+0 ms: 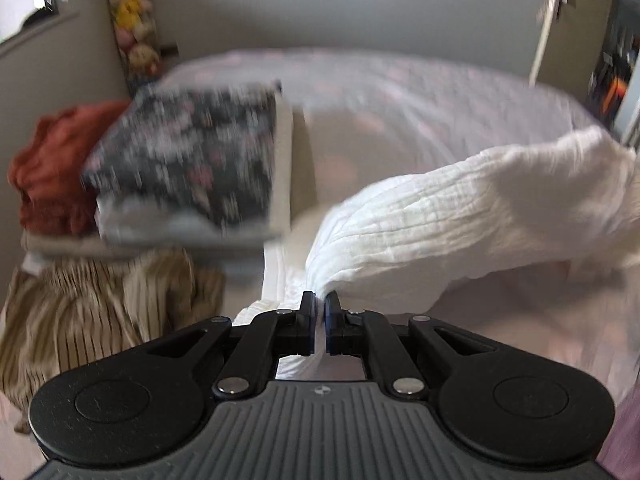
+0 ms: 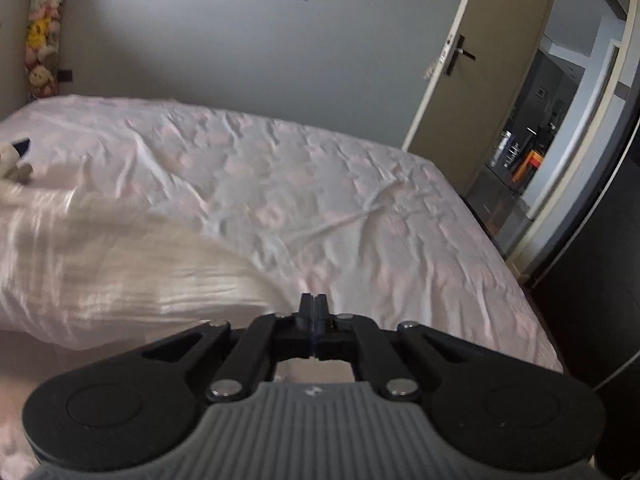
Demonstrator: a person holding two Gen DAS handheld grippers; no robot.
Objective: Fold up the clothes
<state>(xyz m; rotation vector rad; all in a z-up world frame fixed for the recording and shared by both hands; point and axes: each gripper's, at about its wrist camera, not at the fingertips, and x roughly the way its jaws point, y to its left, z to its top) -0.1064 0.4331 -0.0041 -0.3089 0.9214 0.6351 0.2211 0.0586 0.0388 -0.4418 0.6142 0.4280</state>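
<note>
Now my left gripper has its jaws clamped on a bunched edge of the white crinkled garment, which stretches rightward above the pink bed. My right gripper has its jaws pressed together; whether they pinch cloth I cannot tell.

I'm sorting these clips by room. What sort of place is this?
Most likely a bedroom in a home: a wide bed with a rumpled pale pink sheet fills the view, an open door leads out, and folded clothes are stacked beside the bed.
</note>
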